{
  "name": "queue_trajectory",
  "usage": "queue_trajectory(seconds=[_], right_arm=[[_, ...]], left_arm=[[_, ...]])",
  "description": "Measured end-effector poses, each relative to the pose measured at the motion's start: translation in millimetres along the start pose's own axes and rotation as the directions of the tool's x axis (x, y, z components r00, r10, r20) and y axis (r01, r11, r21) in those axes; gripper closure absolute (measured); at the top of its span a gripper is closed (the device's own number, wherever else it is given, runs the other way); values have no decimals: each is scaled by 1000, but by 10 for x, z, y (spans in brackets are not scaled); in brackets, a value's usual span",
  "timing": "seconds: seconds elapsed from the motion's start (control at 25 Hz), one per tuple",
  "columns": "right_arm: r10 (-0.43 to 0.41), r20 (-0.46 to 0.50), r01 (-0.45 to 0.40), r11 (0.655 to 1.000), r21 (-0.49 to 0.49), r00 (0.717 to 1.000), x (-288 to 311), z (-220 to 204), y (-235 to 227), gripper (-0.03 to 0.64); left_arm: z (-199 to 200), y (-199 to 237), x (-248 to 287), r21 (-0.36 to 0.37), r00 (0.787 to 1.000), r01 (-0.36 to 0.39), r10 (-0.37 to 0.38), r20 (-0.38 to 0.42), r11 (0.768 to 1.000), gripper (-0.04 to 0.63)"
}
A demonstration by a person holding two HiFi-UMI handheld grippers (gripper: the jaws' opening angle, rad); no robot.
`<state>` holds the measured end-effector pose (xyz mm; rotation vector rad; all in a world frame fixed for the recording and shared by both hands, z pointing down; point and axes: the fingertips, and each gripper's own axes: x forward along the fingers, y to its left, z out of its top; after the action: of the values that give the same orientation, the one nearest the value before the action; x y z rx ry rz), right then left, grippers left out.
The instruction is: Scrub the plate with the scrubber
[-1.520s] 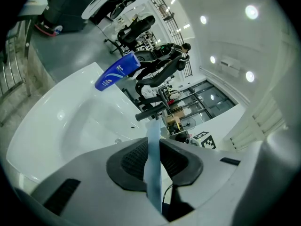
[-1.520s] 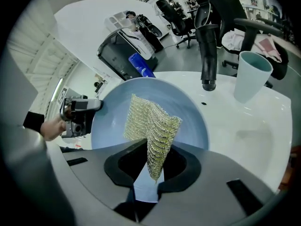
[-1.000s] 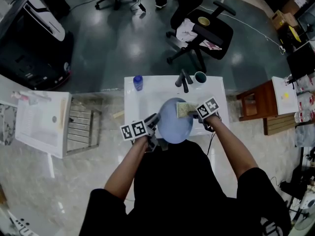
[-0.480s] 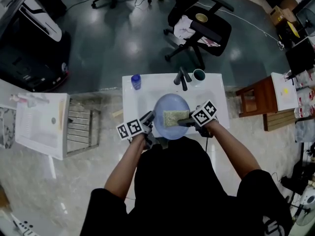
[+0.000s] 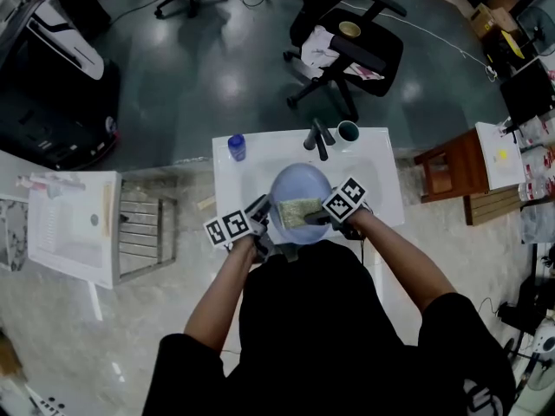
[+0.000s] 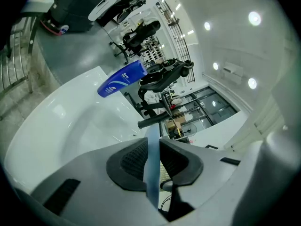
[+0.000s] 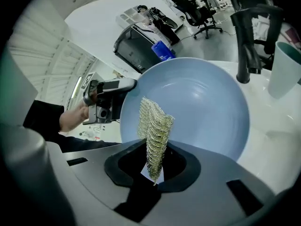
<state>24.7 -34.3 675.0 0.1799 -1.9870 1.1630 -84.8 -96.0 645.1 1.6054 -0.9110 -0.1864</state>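
Scrubbing step in hand. Left gripper: jaws clamped on rim of blue plate, held tilted over white sink. Right gripper: jaws pinching mesh scrubber at plate's face. Next, probably: press, sweep across.

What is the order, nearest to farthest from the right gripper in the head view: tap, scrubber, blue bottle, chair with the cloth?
1. The scrubber, in the right gripper's jaws.
2. The tap, behind the plate.
3. The bottle, back left corner.
4. The chair, on the floor.
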Motion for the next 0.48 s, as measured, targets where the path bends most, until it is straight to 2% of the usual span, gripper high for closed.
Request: queue_trajectory(seconds=[0.28, 0.48], right_arm=[[-90, -43, 92, 995, 42, 995, -226, -171, -450, 551], [-123, -49, 127, 989, 80, 991, -339, -281, -741, 551]], left_arm=[[-1, -129, 116, 13, 999, 31, -30, -24, 999, 525], [-51, -125, 193, 3, 999, 25, -25, -35, 1000, 527]])
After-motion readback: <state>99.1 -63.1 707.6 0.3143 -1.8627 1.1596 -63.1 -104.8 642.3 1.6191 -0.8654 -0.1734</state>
